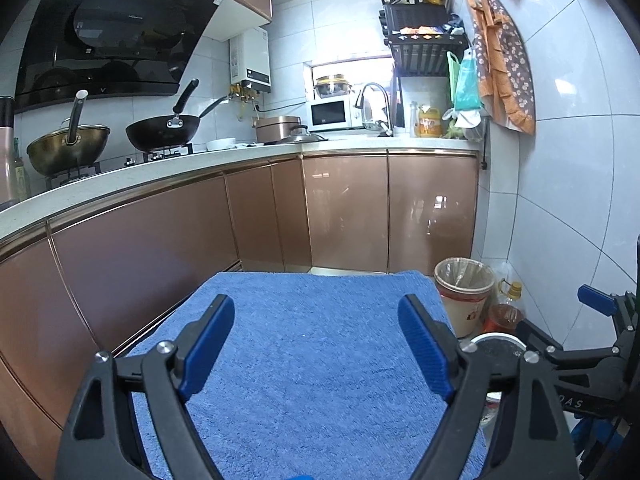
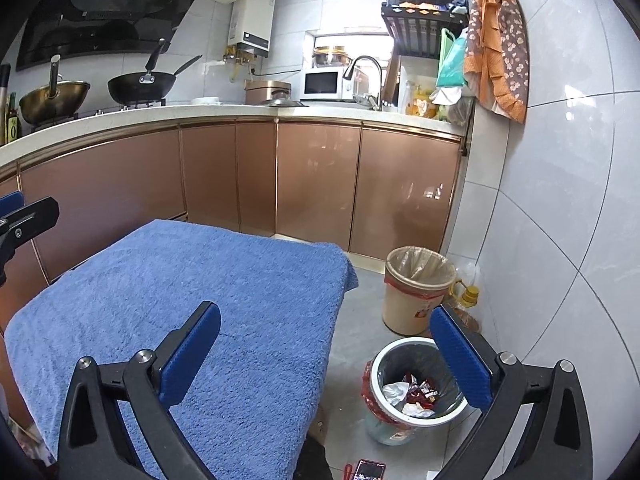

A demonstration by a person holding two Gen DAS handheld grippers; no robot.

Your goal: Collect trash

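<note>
A blue towel (image 1: 316, 392) (image 2: 160, 280) covers the table, and nothing lies on it. My left gripper (image 1: 316, 308) hovers over the towel, open, with nothing between its blue pads. My right gripper (image 2: 325, 312) is open and empty too, spanning the table's right edge and the floor. Below it, on the floor, stands a small white-rimmed bin (image 2: 404, 343) with red and silver wrappers (image 2: 416, 394) inside. In the left wrist view only the rim of that bin (image 1: 498, 338) shows, behind my right-hand finger.
A beige bin with a clear liner (image 2: 412, 304) (image 1: 464, 304) stands by the tiled wall, an oil bottle (image 2: 468, 296) beside it. A phone (image 2: 370, 470) lies on the floor. Copper cabinets (image 1: 344, 212) and a counter with woks ring the table.
</note>
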